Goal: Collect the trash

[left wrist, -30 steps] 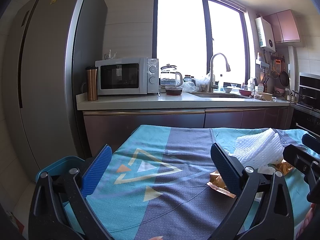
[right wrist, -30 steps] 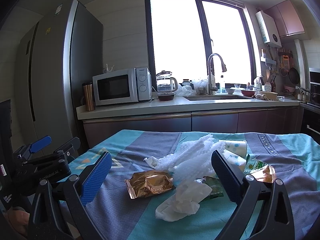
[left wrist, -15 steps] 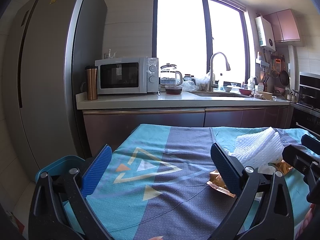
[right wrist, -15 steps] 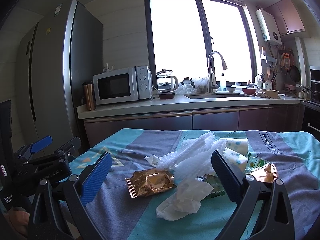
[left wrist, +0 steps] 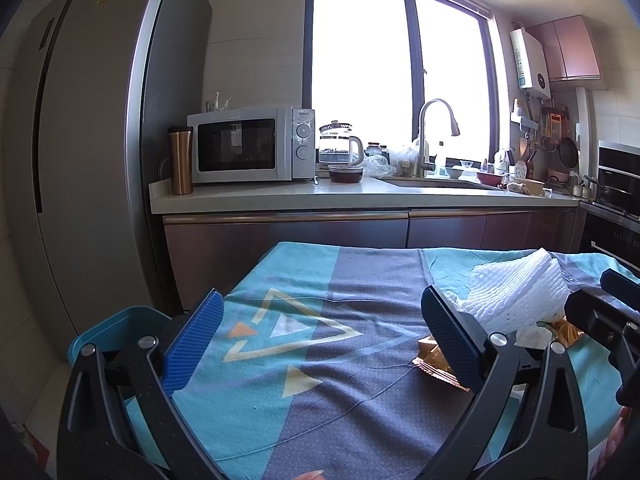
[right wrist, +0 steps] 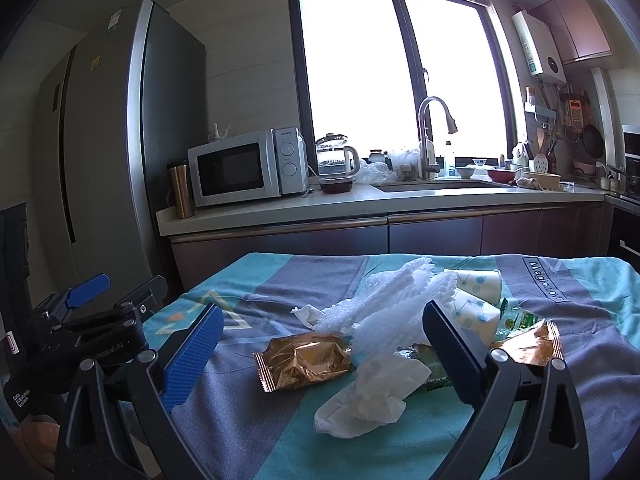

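Note:
A heap of trash lies on the table's teal and grey cloth (right wrist: 256, 432): a gold foil wrapper (right wrist: 306, 360), a crumpled white tissue (right wrist: 376, 392), white foam netting (right wrist: 384, 308), two paper cups (right wrist: 478, 292), a second gold wrapper (right wrist: 528, 346) and a green packet (right wrist: 518, 318). My right gripper (right wrist: 320, 354) is open and empty, just in front of the heap. My left gripper (left wrist: 320, 344) is open and empty over the bare cloth (left wrist: 304, 368), left of the netting (left wrist: 516, 296) and gold wrapper (left wrist: 434, 362).
A blue bin (left wrist: 108, 330) stands on the floor by the table's left edge. Behind the table runs a counter (right wrist: 384, 204) with a microwave (right wrist: 244, 166), kettle and sink. A tall fridge (left wrist: 84, 152) stands at left. An oven (left wrist: 618, 200) is at right.
Both grippers have barely moved; the right view has drifted very slightly. Nothing was taken hold of or let go.

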Demonstrator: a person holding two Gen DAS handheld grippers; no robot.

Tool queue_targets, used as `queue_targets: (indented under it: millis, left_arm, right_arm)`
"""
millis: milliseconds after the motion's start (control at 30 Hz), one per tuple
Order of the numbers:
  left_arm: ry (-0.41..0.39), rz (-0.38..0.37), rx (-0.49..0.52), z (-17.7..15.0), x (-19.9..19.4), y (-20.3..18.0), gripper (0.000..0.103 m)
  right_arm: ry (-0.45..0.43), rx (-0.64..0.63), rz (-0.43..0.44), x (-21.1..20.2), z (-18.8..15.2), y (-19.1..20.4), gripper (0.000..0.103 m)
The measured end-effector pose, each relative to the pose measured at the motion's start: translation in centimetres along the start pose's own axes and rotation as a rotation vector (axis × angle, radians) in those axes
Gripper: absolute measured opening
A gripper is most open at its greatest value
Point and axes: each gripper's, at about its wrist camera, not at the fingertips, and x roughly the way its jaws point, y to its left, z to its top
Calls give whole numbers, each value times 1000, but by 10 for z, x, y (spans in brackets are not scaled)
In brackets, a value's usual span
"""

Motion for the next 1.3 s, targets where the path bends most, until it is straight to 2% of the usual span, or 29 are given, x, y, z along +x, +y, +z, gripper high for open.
queue_targets:
  millis: [167, 400, 500, 567, 633, 800, 900, 967, 1000, 1167, 1233, 1300]
  left_arm:
    - [47, -19, 17, -5, 11, -4, 98]
    - [143, -123, 80, -16, 35, -25, 97]
    - [207, -197, 116, -22, 50, -38, 98]
    - [267, -225, 159, -27, 63, -49, 97]
    - [313, -261, 170, -31, 76, -56, 92]
    - [373, -324, 194, -39, 95, -69, 86]
    - [420, -361, 204, -45, 106, -74, 74]
    - [443, -375, 212, -48, 114, -80, 61]
    - [453, -385, 209, -50, 117, -81, 57]
    - [478, -437, 165, -54, 122, -80, 26]
    - [485, -451, 153, -54, 122, -77, 12]
    - [483, -456, 143, -53, 121, -74, 9]
  right_arm:
    - [43, 28, 8, 7, -6, -9, 96]
    - [192, 101, 13, 28, -25, -31, 94]
    - [264, 131, 18, 39, -36, -37, 83]
    - [306, 153, 29, 46, -41, -40, 73]
    - [335, 174, 45, 51, -46, -42, 68]
    - [365, 216, 67, 55, -50, -47, 60]
    - [373, 250, 77, 56, -53, -53, 54]
    - [375, 256, 85, 57, -54, -55, 42]
    - [376, 262, 89, 56, -54, -56, 40]
    - [382, 287, 121, 56, -57, -62, 17]
    - [380, 294, 132, 55, -57, -64, 12]
    - [376, 296, 145, 52, -56, -64, 10]
